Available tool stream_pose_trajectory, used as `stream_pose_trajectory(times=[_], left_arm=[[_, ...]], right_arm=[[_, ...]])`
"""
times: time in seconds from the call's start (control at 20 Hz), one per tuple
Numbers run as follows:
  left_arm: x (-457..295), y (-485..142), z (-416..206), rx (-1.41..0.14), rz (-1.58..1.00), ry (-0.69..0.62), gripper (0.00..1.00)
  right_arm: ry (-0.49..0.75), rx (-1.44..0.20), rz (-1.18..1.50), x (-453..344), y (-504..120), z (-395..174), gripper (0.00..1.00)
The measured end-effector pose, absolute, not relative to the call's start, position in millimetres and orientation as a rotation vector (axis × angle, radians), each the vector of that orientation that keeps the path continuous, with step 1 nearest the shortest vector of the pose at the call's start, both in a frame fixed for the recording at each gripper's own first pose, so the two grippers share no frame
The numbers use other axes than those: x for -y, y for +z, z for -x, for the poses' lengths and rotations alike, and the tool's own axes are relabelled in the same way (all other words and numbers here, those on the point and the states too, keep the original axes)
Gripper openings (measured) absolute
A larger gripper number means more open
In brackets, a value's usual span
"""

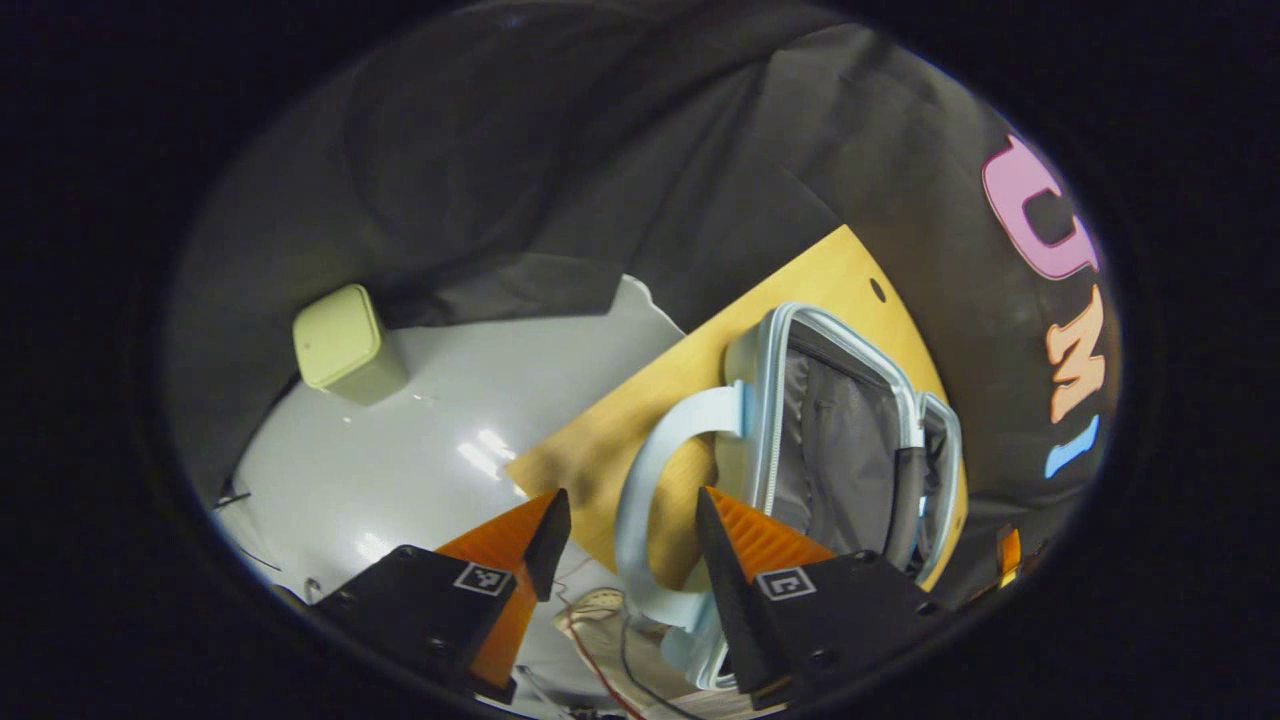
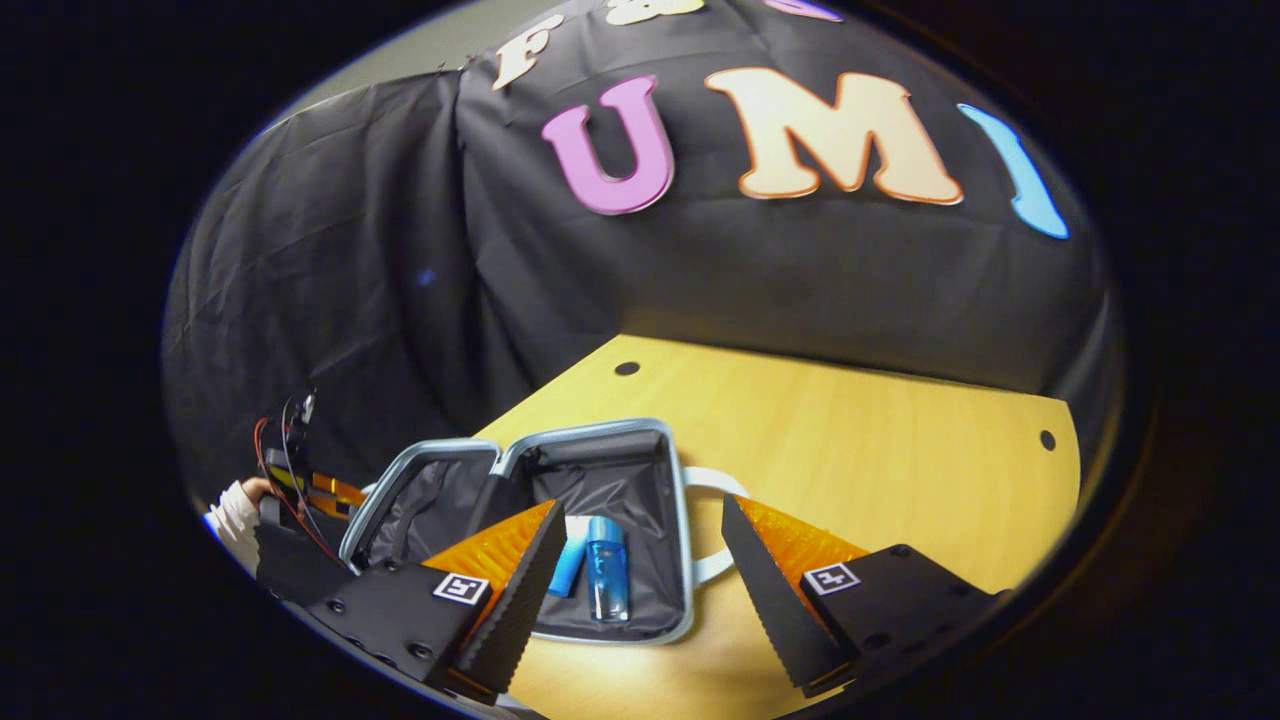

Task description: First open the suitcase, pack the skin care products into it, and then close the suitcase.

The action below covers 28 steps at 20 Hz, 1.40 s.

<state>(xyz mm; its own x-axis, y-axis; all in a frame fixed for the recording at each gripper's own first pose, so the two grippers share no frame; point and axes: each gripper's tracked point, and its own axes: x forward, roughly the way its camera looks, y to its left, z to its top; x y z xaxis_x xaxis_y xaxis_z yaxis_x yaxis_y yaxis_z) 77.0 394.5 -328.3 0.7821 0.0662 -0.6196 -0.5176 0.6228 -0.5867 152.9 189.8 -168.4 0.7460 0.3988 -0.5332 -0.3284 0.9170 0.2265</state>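
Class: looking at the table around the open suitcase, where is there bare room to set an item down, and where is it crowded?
Free: the wide bare wooden table between the suitcase and the black cloth wall, running to the right. Inside the case, the lid half at left looks bare. Crowded: the half holding two blue bottles, and the spot by the handle, where the right hand-held gripper hovers open.

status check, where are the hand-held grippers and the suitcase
Left hand-held gripper open, empty, by the suitcase handle. Right hand-held gripper open, empty, over the case. Suitcase open on the table, two blue bottles inside.
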Motion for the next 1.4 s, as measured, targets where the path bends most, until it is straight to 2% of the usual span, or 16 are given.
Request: stream_pose_trajectory(times=[0.05,0.1,0.15,0.25,0.35,0.65,0.85,0.9,0.95,1.0,1.05,1.1,1.35,1.4], left_arm=[[-391.7,-331.2,-78.6,-0.596,0.861,0.349,0.72],[-388.7,-336.5,-79.5,-0.608,0.878,0.345,0.67],[-385.9,-339.5,-78.5,-0.620,0.888,0.337,0.59],[-388.3,-347.1,-74.5,-0.638,0.873,0.355,0.22],[-389.1,-344.1,-74.5,-0.633,0.862,0.359,0.13],[-380.4,-330.9,-74.8,-0.608,0.866,0.310,0.01],[-376.8,-325.0,-74.9,-0.610,0.889,0.318,0.00],[-375.7,-321.7,-74.3,-0.607,0.898,0.314,0.00],[-375.2,-318.6,-73.3,-0.604,0.909,0.312,0.00],[-374.8,-315.1,-71.2,-0.603,0.910,0.310,0.00],[-373.6,-308.7,-69.0,-0.597,0.910,0.305,0.00],[-370.9,-299.5,-68.6,-0.587,0.910,0.299,0.00],[-359.7,-252.7,-62.4,-0.546,0.878,0.267,0.00],[-356.6,-243.8,-62.3,-0.539,0.868,0.259,0.00]], right_arm=[[0.366,-0.594,-0.129,-177.0,-162.1,-153.7,0.98],[0.337,-0.578,-0.140,-164.4,-156.7,-154.5,0.94],[0.307,-0.565,-0.151,-151.1,-152.1,-153.9,0.98],[0.245,-0.556,-0.169,-123.1,-147.2,-151.0,0.98],[0.188,-0.556,-0.183,-97.7,-148.1,-144.4,0.98],[0.063,-0.566,-0.217,-39.8,-152.2,-119.7,0.98],[0.024,-0.555,-0.220,-19.8,-147.4,-109.9,0.98],[0.016,-0.552,-0.222,-15.9,-146.2,-107.7,0.94],[0.011,-0.549,-0.227,-12.8,-145.3,-105.9,0.98],[0.007,-0.547,-0.232,-10.5,-144.0,-104.2,0.98],[0.003,-0.544,-0.234,-7.5,-144.1,-103.2,0.94],[-0.002,-0.542,-0.235,-4.4,-144.1,-102.4,0.98],[-0.023,-0.534,-0.279,13.0,-145.0,-100.4,0.98],[-0.029,-0.529,-0.286,17.0,-144.9,-100.7,0.94]])
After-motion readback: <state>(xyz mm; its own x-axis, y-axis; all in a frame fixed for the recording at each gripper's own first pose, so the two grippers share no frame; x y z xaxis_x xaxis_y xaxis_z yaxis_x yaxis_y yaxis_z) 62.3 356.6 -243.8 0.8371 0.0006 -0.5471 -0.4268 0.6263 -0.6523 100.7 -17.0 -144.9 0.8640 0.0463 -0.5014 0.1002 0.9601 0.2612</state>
